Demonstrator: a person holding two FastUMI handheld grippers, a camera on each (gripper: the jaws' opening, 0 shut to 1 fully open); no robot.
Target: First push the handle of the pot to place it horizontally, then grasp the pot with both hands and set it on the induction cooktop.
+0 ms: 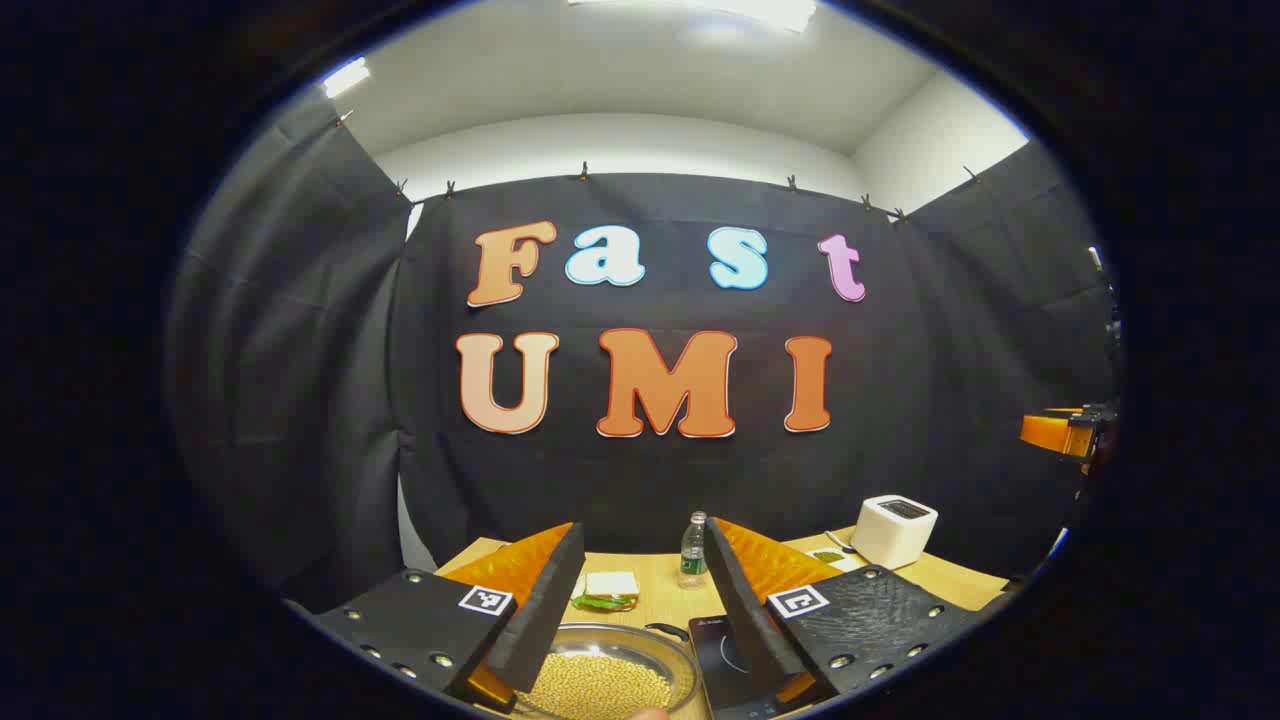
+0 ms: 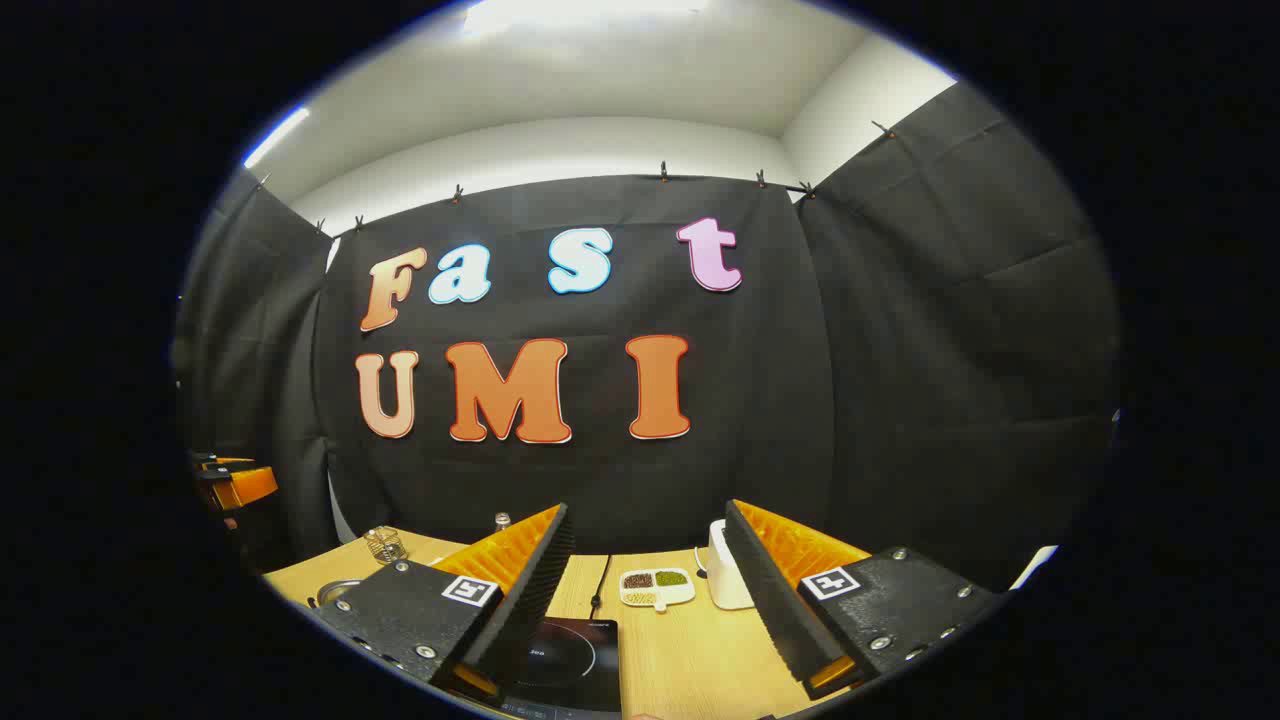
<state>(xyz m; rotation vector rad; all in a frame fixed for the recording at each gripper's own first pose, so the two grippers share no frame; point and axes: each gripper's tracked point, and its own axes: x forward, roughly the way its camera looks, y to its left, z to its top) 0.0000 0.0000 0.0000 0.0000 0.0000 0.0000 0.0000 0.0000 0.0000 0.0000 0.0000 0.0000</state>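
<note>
Hovering above the light wooden bench (image 1: 650, 600), the left gripper (image 1: 640, 610) has its jaws spread wide and holds nothing. Between its fingers (image 1: 545, 600), low in the left gripper view, sits the round metal pot (image 1: 610, 680) filled with pale yellow grains, its rim partly hidden by the left finger. A short dark handle (image 1: 668, 631) shows at the pot's far right rim, just beside the black induction cooktop (image 1: 725, 660), which lies to the pot's right, partly behind the right finger. Farther back on the bench stand a small clear plastic bottle with a green label (image 1: 694, 550), a sandwich with green leaves (image 1: 608, 590) and a white boxy toaster (image 1: 893, 530).

In the right gripper view, the right gripper (image 2: 650, 610) also hangs over the bench with its jaws open and empty. The cooktop (image 2: 565, 660) lies below, partly behind its left finger (image 2: 520, 590), and a curved metal edge, probably the pot's rim, peeks out at far left. Beyond it rest a small white divided dish of mixed beans (image 2: 657, 586), the toaster (image 2: 728, 580) and a wire holder (image 2: 384, 545).
</note>
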